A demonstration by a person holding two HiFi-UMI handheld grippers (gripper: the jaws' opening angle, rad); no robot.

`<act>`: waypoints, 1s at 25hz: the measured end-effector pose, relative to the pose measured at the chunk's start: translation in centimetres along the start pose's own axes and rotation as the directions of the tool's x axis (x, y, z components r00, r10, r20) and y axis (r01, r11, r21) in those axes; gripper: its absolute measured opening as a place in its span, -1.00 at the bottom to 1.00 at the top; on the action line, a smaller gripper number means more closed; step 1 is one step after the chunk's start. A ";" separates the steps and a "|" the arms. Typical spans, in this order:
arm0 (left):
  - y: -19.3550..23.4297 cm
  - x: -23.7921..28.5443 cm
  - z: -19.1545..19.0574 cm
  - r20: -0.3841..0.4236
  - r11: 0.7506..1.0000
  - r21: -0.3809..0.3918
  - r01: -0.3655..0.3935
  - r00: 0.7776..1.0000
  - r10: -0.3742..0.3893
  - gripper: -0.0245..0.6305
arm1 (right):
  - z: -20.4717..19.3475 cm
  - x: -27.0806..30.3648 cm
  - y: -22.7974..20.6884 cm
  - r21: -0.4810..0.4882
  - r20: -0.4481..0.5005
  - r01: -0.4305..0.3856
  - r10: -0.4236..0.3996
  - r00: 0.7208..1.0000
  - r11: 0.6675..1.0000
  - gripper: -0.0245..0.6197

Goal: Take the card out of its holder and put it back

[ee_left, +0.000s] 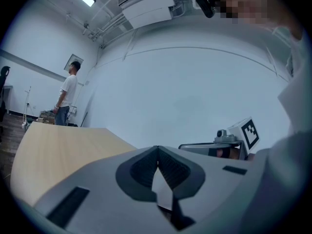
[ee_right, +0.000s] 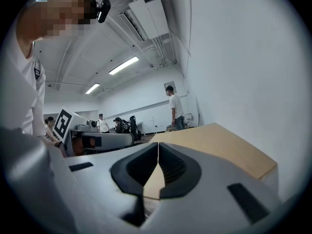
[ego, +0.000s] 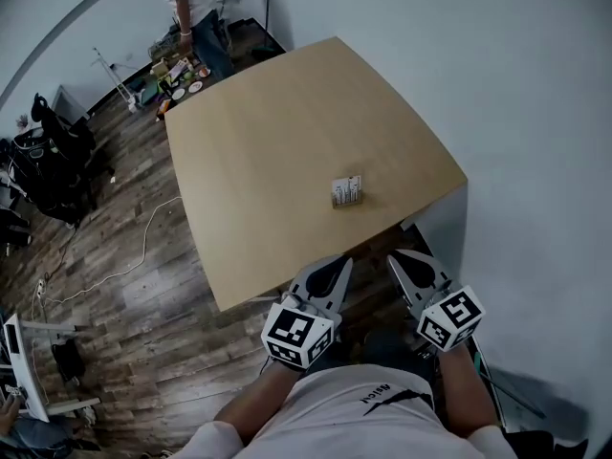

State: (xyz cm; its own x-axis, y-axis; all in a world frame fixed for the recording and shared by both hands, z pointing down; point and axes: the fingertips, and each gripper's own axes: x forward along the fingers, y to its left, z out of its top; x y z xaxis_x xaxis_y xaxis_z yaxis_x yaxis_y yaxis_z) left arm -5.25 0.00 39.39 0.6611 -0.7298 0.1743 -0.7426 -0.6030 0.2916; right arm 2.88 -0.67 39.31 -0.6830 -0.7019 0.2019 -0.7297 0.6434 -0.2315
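On table (ego: 287, 142), card holder (ego: 346, 191) ahead of left gripper (ego: 339, 269), right gripper (ego: 398, 260); fingers (ee_left: 141, 172) closed, empty.

Cool, even indoor light comes from ceiling tubes (ee_right: 124, 65), which glow bright in both gripper views. The table (ego: 287, 142) is evenly lit, and the holder (ego: 347, 191) throws only a faint shadow. Every view is fisheye: lines bow and the corners go black. The close foreground is soft.

head view: steeply down on table (ego: 287, 142) | gripper views: low beside it, tabletop shared
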 end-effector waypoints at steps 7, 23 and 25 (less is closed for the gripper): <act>5.1 3.9 0.7 0.001 0.999 -0.020 -0.044 0.999 0.044 -0.89 | -0.2 6.0 -4.8 -0.043 -0.063 -0.123 0.120 0.991 0.992 -0.88; 14.0 14.4 -0.6 -0.049 0.954 -0.093 -0.284 0.958 0.281 -0.89 | -10.6 19.5 -19.6 -0.051 -0.419 -0.430 0.371 0.829 0.902 -0.71; 14.9 14.7 -1.1 -0.054 0.945 -0.102 -0.312 0.950 0.308 -0.89 | -12.4 20.8 -20.3 -0.044 -0.452 -0.460 0.393 0.801 0.887 -0.71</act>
State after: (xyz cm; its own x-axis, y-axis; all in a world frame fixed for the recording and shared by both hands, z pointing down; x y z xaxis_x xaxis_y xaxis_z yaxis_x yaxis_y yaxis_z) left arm -6.49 -19.36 47.29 0.4051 -0.8617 0.3057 -0.8966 -0.3088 0.3174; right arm 3.07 -24.52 59.99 -0.8483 -0.1717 0.5009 -0.3348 0.9068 -0.2563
